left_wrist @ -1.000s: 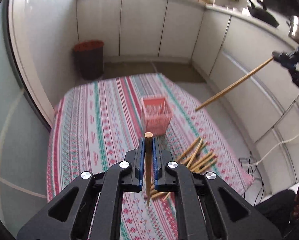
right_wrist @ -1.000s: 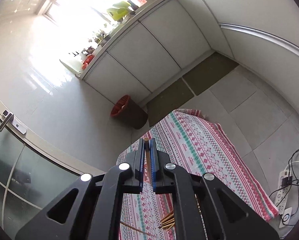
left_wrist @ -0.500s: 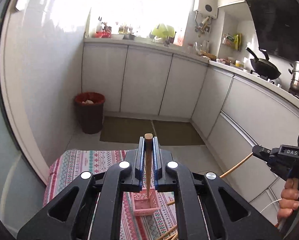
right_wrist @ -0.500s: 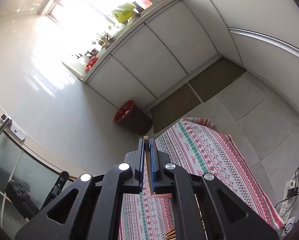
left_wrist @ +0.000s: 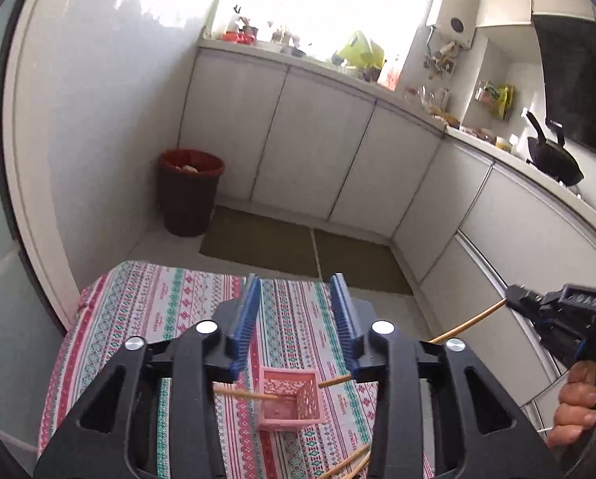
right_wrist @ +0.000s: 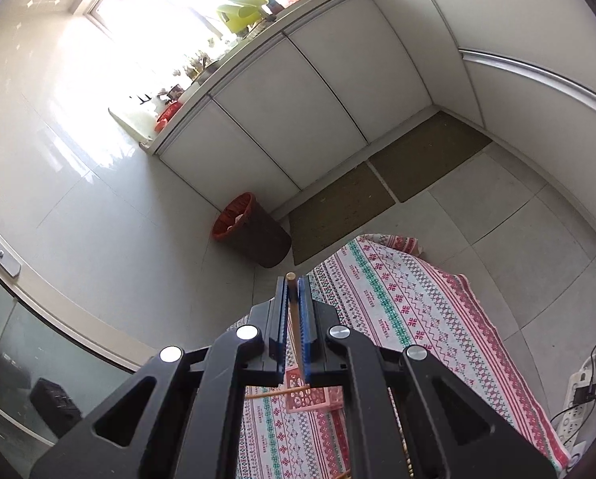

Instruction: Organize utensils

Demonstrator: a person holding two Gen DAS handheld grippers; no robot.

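A small pink basket (left_wrist: 289,402) stands on the patterned tablecloth (left_wrist: 158,307) and also shows in the right wrist view (right_wrist: 312,397). My left gripper (left_wrist: 296,299) is open and empty above it. One wooden chopstick (left_wrist: 250,394) lies tilted with its end in the basket. My right gripper (right_wrist: 294,285) is shut on another chopstick (right_wrist: 294,319); in the left wrist view that gripper (left_wrist: 513,293) holds its chopstick (left_wrist: 467,325) slanting down toward the basket. Loose chopsticks (left_wrist: 352,463) lie on the cloth near the bottom edge.
A red-lined waste bin (left_wrist: 188,191) stands on the floor beyond the table. White cabinets (left_wrist: 310,159) run along the back and right walls. A power strip with cables (right_wrist: 577,395) lies on the floor to the right of the table.
My left gripper has opened and let go of its chopstick, which now rests in the basket. My right gripper has kept hold of its chopstick and moved over the basket.
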